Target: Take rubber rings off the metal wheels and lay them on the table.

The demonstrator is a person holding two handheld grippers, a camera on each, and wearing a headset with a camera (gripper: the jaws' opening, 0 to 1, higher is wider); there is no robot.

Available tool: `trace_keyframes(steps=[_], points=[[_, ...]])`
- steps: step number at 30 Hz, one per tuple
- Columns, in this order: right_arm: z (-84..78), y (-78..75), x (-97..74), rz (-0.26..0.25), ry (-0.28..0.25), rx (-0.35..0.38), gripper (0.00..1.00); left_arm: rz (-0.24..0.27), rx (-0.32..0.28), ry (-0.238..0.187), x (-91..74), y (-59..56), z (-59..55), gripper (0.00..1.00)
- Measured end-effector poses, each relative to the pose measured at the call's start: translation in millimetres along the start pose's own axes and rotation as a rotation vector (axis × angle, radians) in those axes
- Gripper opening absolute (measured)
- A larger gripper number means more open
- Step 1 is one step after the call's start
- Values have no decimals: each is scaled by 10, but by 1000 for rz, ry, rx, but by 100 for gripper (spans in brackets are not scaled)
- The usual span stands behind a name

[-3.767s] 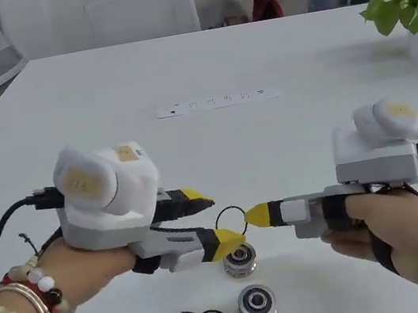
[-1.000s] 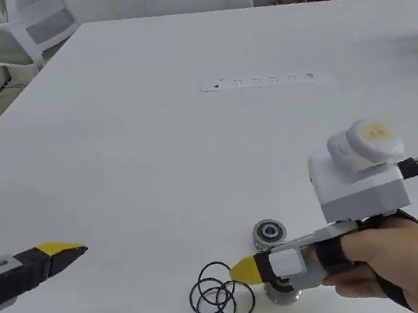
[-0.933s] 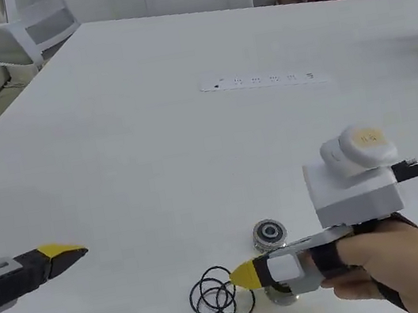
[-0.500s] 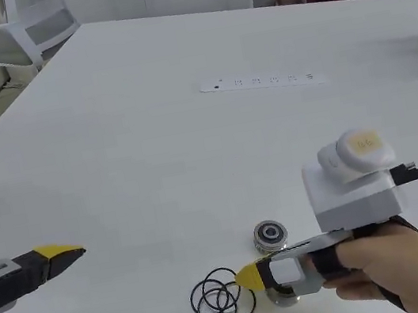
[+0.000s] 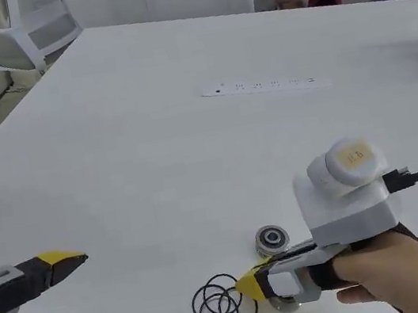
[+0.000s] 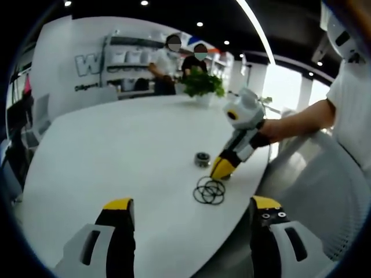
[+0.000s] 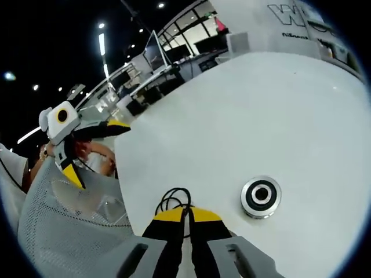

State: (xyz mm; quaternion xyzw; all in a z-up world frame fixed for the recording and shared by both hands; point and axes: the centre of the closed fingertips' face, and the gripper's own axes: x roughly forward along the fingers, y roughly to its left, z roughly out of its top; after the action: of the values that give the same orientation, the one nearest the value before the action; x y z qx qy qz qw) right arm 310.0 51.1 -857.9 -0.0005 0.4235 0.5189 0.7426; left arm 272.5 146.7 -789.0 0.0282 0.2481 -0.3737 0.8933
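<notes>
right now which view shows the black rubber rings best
Head view: the black rubber rings lie spread out, seen from above. Left gripper view shows them small; the right gripper view's shut jaws cover part of them.

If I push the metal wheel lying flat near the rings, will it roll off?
Likely not: the metal wheel lies flat on the table, so it should slide. It looks solid metal, probably heavy for its size. On edge, it would likely roll.

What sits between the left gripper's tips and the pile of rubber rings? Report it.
Nothing: in the head view, bare table separates left gripper from rubber rings.
</notes>
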Motion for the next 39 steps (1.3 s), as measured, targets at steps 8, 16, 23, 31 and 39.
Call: trace_keyframes(steps=[8, 16, 23, 31, 39], points=[[18, -41, -19, -21, -2, -23, 4, -2, 0, 2, 2, -1, -3, 82], [90, -86, -86, -38, -28, -8, 8, -2, -4, -2, 0, 4, 1, 82], [178, -95, -154, -41, -64, 3, 10, -2, -2, 1, -1, 3, -6, 83], [326, -45, -254, -34, -117, -11, 13, -3, 5, 7, -2, -4, -9, 83], [479, 54, -350, -28, -164, -107, 24, -4, 7, 9, -5, -10, -10, 83]])
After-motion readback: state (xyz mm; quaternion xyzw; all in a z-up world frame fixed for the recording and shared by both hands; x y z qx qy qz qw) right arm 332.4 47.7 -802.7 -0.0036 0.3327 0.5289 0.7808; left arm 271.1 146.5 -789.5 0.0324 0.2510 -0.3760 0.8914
